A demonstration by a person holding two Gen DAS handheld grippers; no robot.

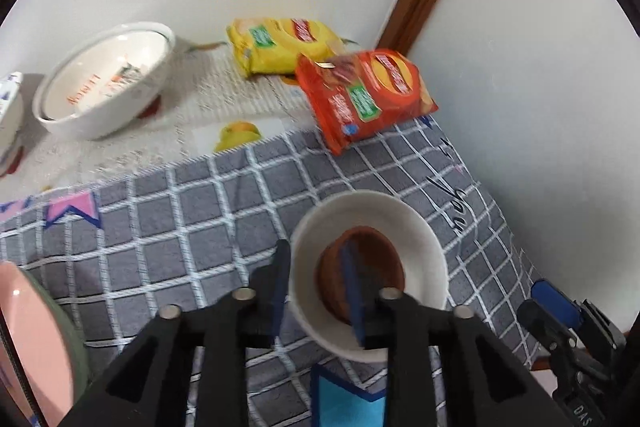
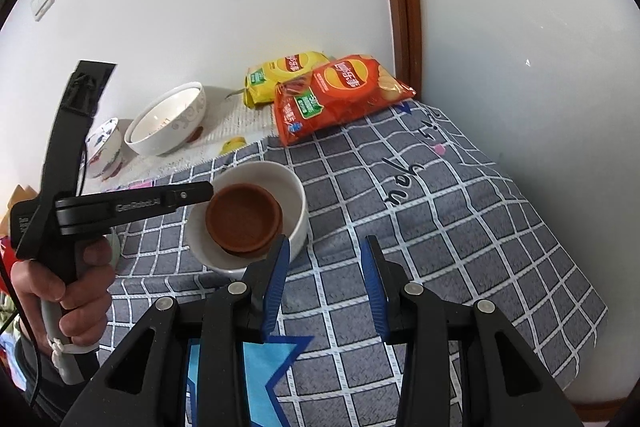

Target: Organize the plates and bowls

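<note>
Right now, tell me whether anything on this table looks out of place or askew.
Two things. The red chip bag and yellow chip bag lie by the wall among the crockery. The large white bowl sits tilted, apparently propped on something red under it. The brown dish sits neatly inside the small white bowl.

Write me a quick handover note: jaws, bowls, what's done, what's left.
Left gripper: jaws slightly apart, straddling the near rim of the white bowl; pads not clearly pressing on it.
Right gripper: open, empty, over the checked cloth beside that bowl.
Done: brown bowl sits inside the white bowl.
Left: large white bowl and small patterned bowl stand separately by the wall; a pink plate is at the left edge.
</note>
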